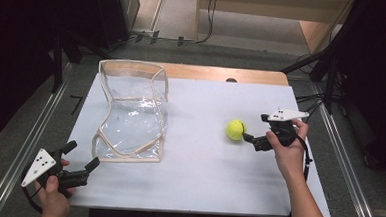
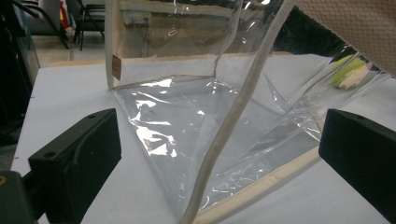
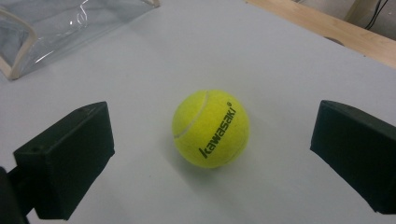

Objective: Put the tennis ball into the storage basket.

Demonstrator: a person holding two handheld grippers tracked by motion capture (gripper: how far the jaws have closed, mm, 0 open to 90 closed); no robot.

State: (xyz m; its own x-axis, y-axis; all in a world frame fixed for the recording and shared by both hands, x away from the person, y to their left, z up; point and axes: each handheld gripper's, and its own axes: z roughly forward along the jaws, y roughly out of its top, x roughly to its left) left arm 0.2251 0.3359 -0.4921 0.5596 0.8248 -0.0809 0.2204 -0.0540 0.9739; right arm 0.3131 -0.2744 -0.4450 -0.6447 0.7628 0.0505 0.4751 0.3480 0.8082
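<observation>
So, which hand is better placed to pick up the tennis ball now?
The right. Its tongs are open with the tennis ball lying between the jaws, not yet touched. The left tongs, also open, face the clear bag at the table's other side, far from the ball.

The left tongs (image 1: 81, 159) are matte black, topped by a grey three-cornered plate dotted with small dark holes. The right tongs (image 1: 249, 138) match, with the same plate and a black cable trailing behind. In the gripper views, each jaw is a blocky black pad with a small screw hole. Both forearms are bare, without sleeves.
</observation>
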